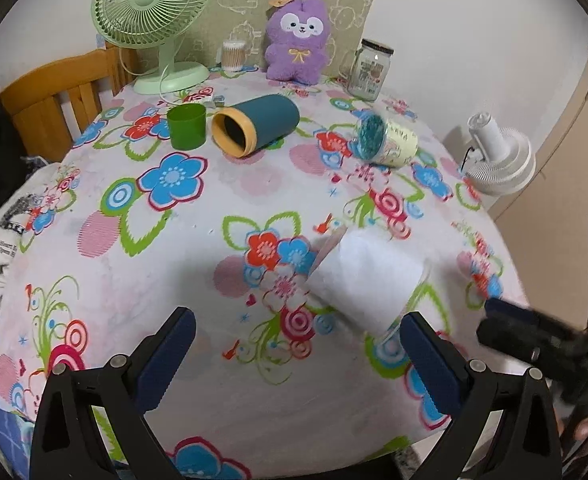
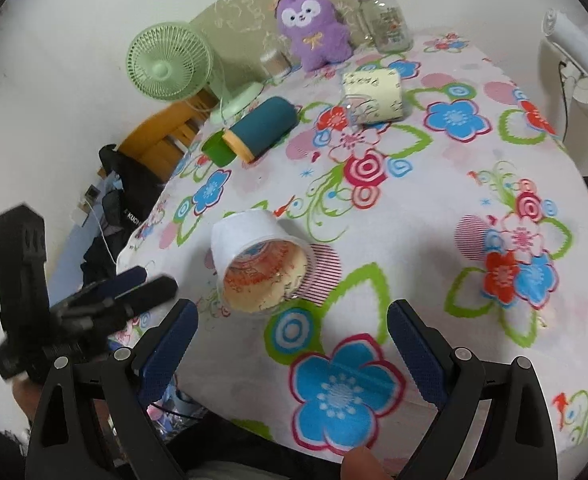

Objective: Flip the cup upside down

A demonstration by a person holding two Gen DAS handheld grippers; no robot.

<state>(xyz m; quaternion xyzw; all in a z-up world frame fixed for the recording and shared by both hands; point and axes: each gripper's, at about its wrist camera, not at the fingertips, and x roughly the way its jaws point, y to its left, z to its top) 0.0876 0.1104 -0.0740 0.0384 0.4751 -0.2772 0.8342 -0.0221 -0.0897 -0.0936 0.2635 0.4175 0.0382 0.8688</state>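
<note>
The white plastic cup (image 2: pixel 254 252) lies on its side on the flowered tablecloth (image 1: pixel 174 240) near the front edge of the bench, mouth tipped toward your right gripper (image 2: pixel 290 344) and base pointing away toward the far end. Both grippers sit just short of it, one on each flank, neither touching. Your right gripper's jaws are spread wide and hold nothing; the left gripper (image 1: pixel 297 352) likewise stands wide and empty, with the cup just off its right finger.

Step in hand, as judged: the approach, before any grasp. The cup is not yet upended. Next move calls for you to bracket the cup wall across its width with one gripper, close gently since thin plastic will likely flex, lift, rotate until the rim faces down, then set it on the cloth.

View differences: the right wrist view looks straight into the mouth and shows the cloth's pattern through the translucent wall. The left wrist view shows only the white outer wall (image 1: pixel 365 280) and the blurred right gripper at the frame edge.

Further back: a green cup (image 1: pixel 186 126), a teal tumbler (image 1: pixel 256 124) on its side, a patterned cup (image 1: pixel 389 142) also down, a purple plush (image 1: pixel 295 40), a glass jar (image 1: pixel 369 68), a green desk fan (image 1: pixel 154 8)
</note>
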